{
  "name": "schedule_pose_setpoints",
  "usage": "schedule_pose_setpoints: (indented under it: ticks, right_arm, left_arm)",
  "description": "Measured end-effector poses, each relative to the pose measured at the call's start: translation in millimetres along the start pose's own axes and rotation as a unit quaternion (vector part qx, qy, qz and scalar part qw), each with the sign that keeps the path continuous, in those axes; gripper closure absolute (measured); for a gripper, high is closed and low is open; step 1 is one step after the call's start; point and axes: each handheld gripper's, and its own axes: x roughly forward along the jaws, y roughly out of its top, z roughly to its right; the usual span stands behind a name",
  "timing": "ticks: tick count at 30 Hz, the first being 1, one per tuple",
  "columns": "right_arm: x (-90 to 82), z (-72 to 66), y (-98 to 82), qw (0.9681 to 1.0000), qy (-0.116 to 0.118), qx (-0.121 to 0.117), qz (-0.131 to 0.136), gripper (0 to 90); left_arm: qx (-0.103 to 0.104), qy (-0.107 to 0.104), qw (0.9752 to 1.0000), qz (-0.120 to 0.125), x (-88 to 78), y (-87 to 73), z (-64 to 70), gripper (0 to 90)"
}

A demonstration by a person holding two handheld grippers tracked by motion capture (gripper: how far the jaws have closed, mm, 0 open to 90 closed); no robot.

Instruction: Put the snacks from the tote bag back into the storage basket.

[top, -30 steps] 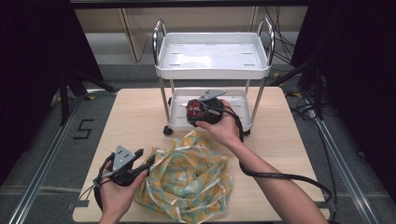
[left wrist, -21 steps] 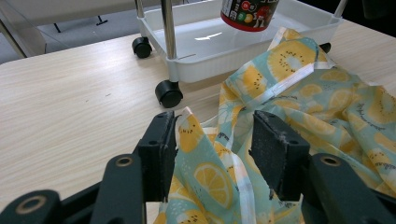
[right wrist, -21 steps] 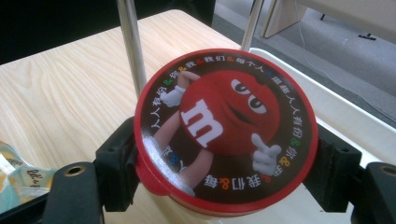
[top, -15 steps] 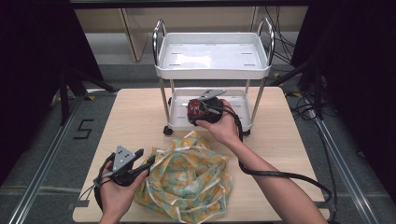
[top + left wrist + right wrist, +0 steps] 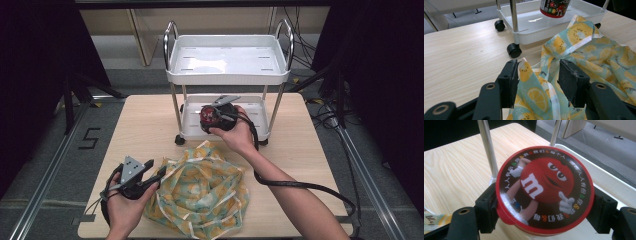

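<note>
A thin cloth bag (image 5: 200, 195) printed with yellow fruit slices on pale green lies crumpled on the wooden table (image 5: 140, 125). My left gripper (image 5: 155, 170) sits at the bag's left edge. In the left gripper view its jaws (image 5: 537, 67) stand apart, with a loose fold of the bag (image 5: 586, 50) rising between them. My right gripper (image 5: 214, 119) is shut on a round candy tub (image 5: 209, 116) with a red lid, held over the lower tray of a white cart (image 5: 190, 134). In the right gripper view the pads press both sides of the lid (image 5: 544, 182). The tub (image 5: 554, 7) hangs above that tray.
The white two-tier cart on black castors (image 5: 514, 50) stands at the table's far side; its chrome posts (image 5: 487, 147) rise close to the tub. Its top tray (image 5: 227, 77) is bare. A cable (image 5: 300, 185) trails from the right gripper across the table.
</note>
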Motion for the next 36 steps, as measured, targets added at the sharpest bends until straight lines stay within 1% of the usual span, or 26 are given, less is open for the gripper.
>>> schedule_pose_setpoints:
  ticks: [1,2,4,5,6,8,9,10,11,14,15,16,17,18,19,20,22,25,29,30,31,33,36]
  right_arm:
    - [0.3,-0.6,-0.2,1.0,0.0,0.006,0.001,26.4]
    - [0.8,0.7,-0.2,1.0,0.003,0.001,-0.002,26.4]
    - [0.9,0.7,-0.3,1.0,0.003,0.004,-0.006,26.4]
    - [1.6,0.5,-0.6,1.0,0.0,0.007,-0.004,26.4]
    - [2.2,0.6,-0.9,1.0,-0.003,0.008,-0.001,26.4]
    - [2.0,1.6,-0.8,1.0,-0.003,0.007,-0.002,26.4]
    - [3.2,3.5,-1.3,1.0,-0.004,0.002,-0.003,26.4]
    - [3.8,4.1,-1.7,1.0,-0.004,0.002,-0.003,26.4]
    - [3.7,3.7,-1.6,0.9999,-0.002,0.009,-0.004,26.4]
    - [5.2,4.6,-2.6,1.0,-0.005,0.004,-0.004,26.4]
    - [5.2,4.4,-2.9,0.9999,-0.004,0.01,-0.008,26.4]
    - [5.2,4.4,-2.9,0.9999,-0.004,0.01,-0.008,26.4]
    - [6.2,4.6,-3.0,0.9999,-0.001,0.009,-0.009,26.4]
    - [6.9,4.8,-3.1,0.9999,-0.007,0.008,-0.009,26.4]
    - [7.4,5.3,-3.3,0.9999,-0.004,0.006,-0.008,26.4]
    - [7.1,4.9,-3.1,0.9999,0.0,0.012,-0.011,26.4]
    - [7.7,5.4,-4.0,0.9999,-0.002,0.011,-0.009,26.4]
    - [8.4,3.8,-5.6,0.9993,-0.005,0.033,-0.019,26.4]
    - [9.6,3.9,-6.5,0.9992,-0.008,0.033,-0.023,26.4]
    - [7.9,2.4,-6.1,0.9985,-0.004,0.049,-0.025,26.4]
    - [9.5,3.8,-6.1,0.9988,0.0,0.043,-0.023,26.4]
    - [9.9,5.0,-6.4,0.9991,-0.008,0.036,-0.021,26.4]
    - [11.6,5.3,-7.0,0.9992,-0.01,0.034,-0.017,26.4]
  left_arm:
    - [0.0,0.0,1.0,0.0,-0.1,0.1,0.0,49.9]
    - [-0.007,0.001,1.0,0.002,0.2,-0.1,0.8,49.9]
    - [-0.007,-0.001,1.0,0.002,0.4,-0.1,0.8,49.9]
    - [-0.007,0.003,1.0,-0.001,-0.4,0.2,1.2,49.9]
    - [-0.003,0.0,1.0,0.001,0.0,0.1,0.5,49.9]
    - [-0.001,0.0,1.0,0.001,0.0,0.1,0.3,49.9]
    - [-0.006,-0.001,1.0,0.002,0.3,-0.1,0.7,50.0]
    - [-0.007,-0.001,1.0,0.002,0.5,-0.2,0.8,49.9]
    - [-0.008,0.0,1.0,0.003,0.4,-0.2,0.9,50.0]
    - [-0.008,0.001,1.0,0.001,0.1,-0.3,1.0,49.9]
    - [-0.008,0.001,1.0,0.001,0.2,-0.3,1.1,49.9]
    - [-0.008,0.001,1.0,0.001,0.2,-0.3,1.1,49.9]
    - [-0.008,0.0,1.0,0.001,0.3,-0.3,1.1,49.9]
    - [0.001,0.0,1.0,0.0,0.1,0.0,0.3,49.9]
    - [0.001,0.0,1.0,0.0,0.1,0.0,0.3,49.9]
    - [0.0,0.001,1.0,-0.001,0.1,-0.1,0.5,49.9]
    - [0.0,0.001,1.0,-0.001,0.1,-0.1,0.5,49.9]
    - [0.001,0.0,1.0,0.0,0.2,-0.1,0.4,49.9]
    - [0.001,0.001,1.0,-0.001,0.2,-0.1,0.6,49.9]
    - [0.001,0.001,1.0,-0.001,0.2,-0.1,0.5,49.9]
    - [0.001,0.001,1.0,-0.001,0.1,-0.1,0.5,49.9]
    - [0.0,-0.001,1.0,0.0,0.2,-0.2,0.1,49.9]
    - [0.001,0.0,1.0,-0.001,0.1,-0.2,0.3,49.9]
